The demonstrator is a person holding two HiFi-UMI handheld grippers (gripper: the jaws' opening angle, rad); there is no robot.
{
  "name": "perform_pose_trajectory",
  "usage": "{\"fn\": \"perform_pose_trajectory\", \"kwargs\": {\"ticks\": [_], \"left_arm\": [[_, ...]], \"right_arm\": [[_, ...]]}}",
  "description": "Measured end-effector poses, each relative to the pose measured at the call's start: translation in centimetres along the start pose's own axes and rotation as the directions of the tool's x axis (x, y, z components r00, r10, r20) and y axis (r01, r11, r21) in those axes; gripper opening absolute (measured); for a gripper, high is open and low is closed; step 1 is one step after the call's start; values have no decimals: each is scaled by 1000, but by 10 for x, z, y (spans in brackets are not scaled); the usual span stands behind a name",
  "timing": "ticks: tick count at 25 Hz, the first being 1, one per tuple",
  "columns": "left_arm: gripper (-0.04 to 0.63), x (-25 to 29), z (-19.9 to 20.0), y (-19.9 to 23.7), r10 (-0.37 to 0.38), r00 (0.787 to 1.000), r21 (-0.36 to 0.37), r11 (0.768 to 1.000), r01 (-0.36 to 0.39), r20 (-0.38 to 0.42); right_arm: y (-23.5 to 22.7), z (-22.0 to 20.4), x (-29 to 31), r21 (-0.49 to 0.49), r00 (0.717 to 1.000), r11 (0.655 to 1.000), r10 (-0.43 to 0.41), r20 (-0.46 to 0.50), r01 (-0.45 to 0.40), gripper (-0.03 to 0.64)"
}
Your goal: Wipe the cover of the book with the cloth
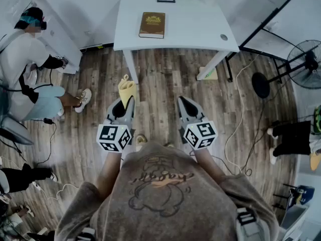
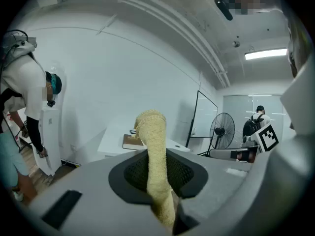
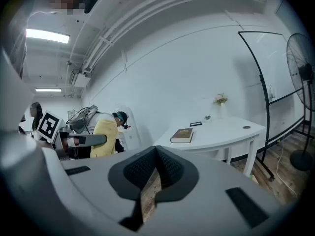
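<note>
**Cloth gripped, book well off on the table**

One brown book (image 1: 152,24) lies flat on the white table (image 1: 195,31), well apart from both grippers, with bare wooden floor (image 1: 165,74) between. A fan (image 1: 307,63) stands at the right and another person (image 1: 22,54) is at the left. The left gripper (image 1: 127,100) is clamped on the one yellow cloth (image 1: 126,88), which sticks up past its tips. The right gripper (image 1: 183,102) has its jaws pressed together, nothing between them

Stood well back from table (image 1: 190,26), with book (image 1: 152,24) lying flat on top. Pinched cloth (image 1: 126,88) upright in left gripper (image 1: 127,103), above floor (image 1: 160,79). Held right gripper (image 1: 183,101) alongside, apart.
</note>
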State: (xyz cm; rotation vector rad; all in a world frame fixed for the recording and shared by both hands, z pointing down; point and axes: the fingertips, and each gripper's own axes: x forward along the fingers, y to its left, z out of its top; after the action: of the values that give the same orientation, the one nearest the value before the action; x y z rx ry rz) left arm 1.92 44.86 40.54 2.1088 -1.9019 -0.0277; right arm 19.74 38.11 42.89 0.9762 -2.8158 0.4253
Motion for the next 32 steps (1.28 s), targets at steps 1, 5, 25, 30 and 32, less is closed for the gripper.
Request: {"fn": "perform_pose_trajectory", "kwargs": {"ticks": [1, 5, 25, 30, 32], "left_arm": [[58, 0, -1, 1, 0, 1000, -1, 1000, 0, 0], [58, -2, -3, 7, -6, 1000, -6, 1000, 6, 0], [58, 15, 8, 84, -127, 992, 18, 992, 128, -26], [58, 40, 12, 101, -122, 992, 20, 992, 122, -27], [58, 52, 12, 111, -110, 994, 25, 994, 110, -30]], "right_arm": [[0, -1, 0, 0, 1000, 1000, -1, -1, 1, 2], [4, -7, 2, 19, 1000, 1000, -8, 3, 8, 2], [47, -22, 70, 54, 995, 994, -99, 5, 99, 2], [33, -25, 104, 69, 996, 994, -86, -6, 86, 2], [27, -23, 123, 81, 997, 994, -71, -5, 72, 2]]}}
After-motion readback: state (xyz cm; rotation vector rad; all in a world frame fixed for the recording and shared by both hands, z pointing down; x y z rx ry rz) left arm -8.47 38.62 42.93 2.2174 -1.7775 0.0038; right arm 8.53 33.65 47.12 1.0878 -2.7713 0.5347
